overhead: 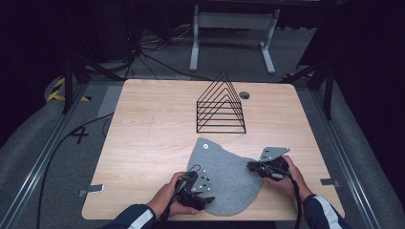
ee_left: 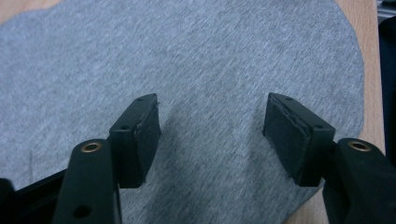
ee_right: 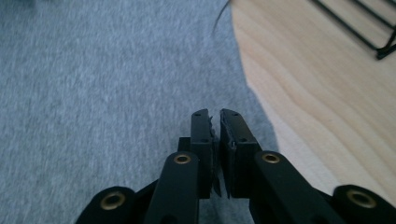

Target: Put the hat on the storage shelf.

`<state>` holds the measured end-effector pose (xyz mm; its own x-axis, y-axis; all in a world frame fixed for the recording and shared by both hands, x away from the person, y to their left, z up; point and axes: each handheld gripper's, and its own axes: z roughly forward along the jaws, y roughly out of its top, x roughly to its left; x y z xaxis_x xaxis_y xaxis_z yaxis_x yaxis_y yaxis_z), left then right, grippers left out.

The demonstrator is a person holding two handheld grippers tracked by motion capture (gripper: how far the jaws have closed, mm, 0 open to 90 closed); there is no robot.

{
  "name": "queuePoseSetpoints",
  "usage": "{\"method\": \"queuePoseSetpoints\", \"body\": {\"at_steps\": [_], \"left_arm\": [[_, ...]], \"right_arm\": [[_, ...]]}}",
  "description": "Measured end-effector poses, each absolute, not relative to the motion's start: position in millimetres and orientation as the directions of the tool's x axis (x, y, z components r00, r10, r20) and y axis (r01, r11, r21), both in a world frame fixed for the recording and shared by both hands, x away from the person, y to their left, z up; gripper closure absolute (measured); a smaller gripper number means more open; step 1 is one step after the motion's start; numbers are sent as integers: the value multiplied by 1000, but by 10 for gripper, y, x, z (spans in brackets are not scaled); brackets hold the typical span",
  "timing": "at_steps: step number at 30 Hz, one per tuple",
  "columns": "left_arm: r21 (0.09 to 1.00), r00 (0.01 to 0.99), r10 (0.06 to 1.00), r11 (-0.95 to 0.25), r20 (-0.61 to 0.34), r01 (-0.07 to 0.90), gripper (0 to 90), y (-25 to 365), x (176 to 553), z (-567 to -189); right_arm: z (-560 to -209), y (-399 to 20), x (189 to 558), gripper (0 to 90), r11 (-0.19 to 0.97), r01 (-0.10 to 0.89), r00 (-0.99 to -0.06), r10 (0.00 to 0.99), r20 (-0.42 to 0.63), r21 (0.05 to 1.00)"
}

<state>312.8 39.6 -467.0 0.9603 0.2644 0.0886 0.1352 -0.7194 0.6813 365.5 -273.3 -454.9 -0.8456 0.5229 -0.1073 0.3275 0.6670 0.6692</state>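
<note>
A flat grey cloth [overhead: 224,176] with a rounded outline lies on the near part of the wooden table [overhead: 153,124]. My left gripper [overhead: 207,198] hovers over the cloth's near left part. In the left gripper view its jaws stand wide open [ee_left: 212,112], with bare grey cloth [ee_left: 187,56] between them. My right gripper [overhead: 250,166] is at the cloth's right edge. In the right gripper view its jaws are shut [ee_right: 215,114] just above the cloth [ee_right: 93,70], close to where the cloth meets the table [ee_right: 317,93]. I see nothing held between them.
A black wire rack [overhead: 220,107] with triangular dividers stands upright behind the cloth, at the table's middle back; its corner [ee_right: 369,32] appears in the right gripper view. A round cable hole [overhead: 244,95] sits near the far edge. Dark floor and cables surround the table.
</note>
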Motion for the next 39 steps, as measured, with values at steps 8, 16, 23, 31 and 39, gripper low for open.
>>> {"method": "queuePoseSetpoints", "body": {"at_steps": [8, 16, 23, 31, 39], "left_arm": [[674, 922, 376, -706, 95, 219, 367, 688, 3357, -4661], [676, 874, 477, -673, 88, 299, 366, 868, 3637, -4660], [683, 863, 503, -648, 54, 335, 365, 878, 3893, -4667], [691, 843, 535, -628, 51, 358, 365, 809, 4168, -4669], [700, 830, 553, -624, 80, 348, 357, 686, 4250, -4605]], "right_arm": [[-4527, -2720, 3519, 859, 695, 324, -876, 476, -73, 643], [-4502, -2598, 3253, 879, 734, 293, -910, 410, -57, 613], [-4498, -2469, 3103, 887, 762, 244, -941, 336, -44, 600], [-4514, -2313, 3022, 892, 765, 216, -950, 308, -51, 606], [-4527, -2155, 3026, 833, 752, 195, -957, 287, -45, 630]]}}
